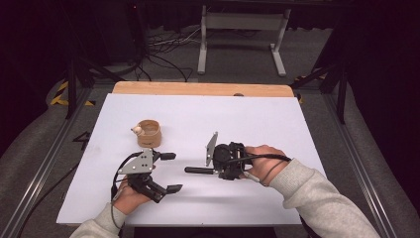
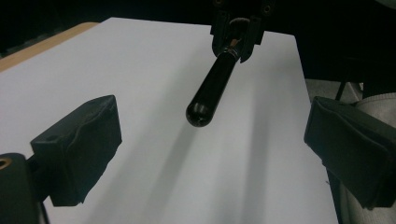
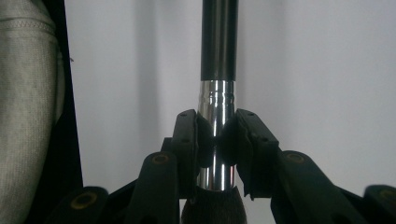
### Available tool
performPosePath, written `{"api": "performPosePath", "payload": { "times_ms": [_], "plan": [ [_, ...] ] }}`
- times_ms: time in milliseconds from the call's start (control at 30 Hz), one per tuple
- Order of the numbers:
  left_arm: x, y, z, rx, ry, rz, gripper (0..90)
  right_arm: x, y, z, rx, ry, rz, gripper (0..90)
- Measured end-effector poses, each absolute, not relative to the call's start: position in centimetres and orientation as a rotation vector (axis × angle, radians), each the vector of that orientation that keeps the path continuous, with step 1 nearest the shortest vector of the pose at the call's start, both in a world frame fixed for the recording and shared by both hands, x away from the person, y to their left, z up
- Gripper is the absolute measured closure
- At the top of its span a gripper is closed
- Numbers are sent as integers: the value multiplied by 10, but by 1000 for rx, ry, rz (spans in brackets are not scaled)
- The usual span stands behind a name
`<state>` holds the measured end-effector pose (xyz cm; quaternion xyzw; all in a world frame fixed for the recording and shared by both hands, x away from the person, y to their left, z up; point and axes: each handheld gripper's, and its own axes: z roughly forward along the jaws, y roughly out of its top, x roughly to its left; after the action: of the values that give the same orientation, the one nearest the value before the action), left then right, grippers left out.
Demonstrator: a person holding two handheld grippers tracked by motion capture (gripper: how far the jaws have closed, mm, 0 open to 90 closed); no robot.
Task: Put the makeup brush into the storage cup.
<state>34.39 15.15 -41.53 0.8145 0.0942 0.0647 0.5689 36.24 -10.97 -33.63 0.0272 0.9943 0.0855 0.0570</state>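
Note:
A brush with a black handle [image 1: 198,170], a shiny silver ferrule [image 3: 215,102] and dark bristles [image 3: 212,205] is held level above the white table. My right gripper [image 1: 220,171] [image 3: 216,137] is shut on the ferrule, and the handle points left toward my left gripper [image 1: 171,172]. In the left gripper view the handle's rounded end [image 2: 200,114] hangs in the air ahead of my left gripper [image 2: 210,154], with my right gripper [image 2: 236,32] behind it. The left jaws stand wide open, with nothing between them and apart from the handle.
A round wooden cup [image 1: 148,133] with a small pale object [image 1: 137,130] at its rim stands on the white sheet [image 1: 257,119], behind the left gripper. A wooden table edge [image 1: 198,88] runs along the back. Grey sleeves [image 1: 317,198] come in from the front.

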Motion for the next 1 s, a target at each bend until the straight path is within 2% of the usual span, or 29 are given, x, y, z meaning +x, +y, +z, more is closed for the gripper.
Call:
{"api": "performPosePath", "payload": {
  "times_ms": [567, 1000],
  "plan": [
    [358, 128, -417, 2011, 148, 104, 95, 358, -105, -340, 73, 3031, 247, 707],
    [360, 120, -417, 2074, 97, 52, 264, 355, -102, -343, 34, 3041, 263, 707]
  ]
}}
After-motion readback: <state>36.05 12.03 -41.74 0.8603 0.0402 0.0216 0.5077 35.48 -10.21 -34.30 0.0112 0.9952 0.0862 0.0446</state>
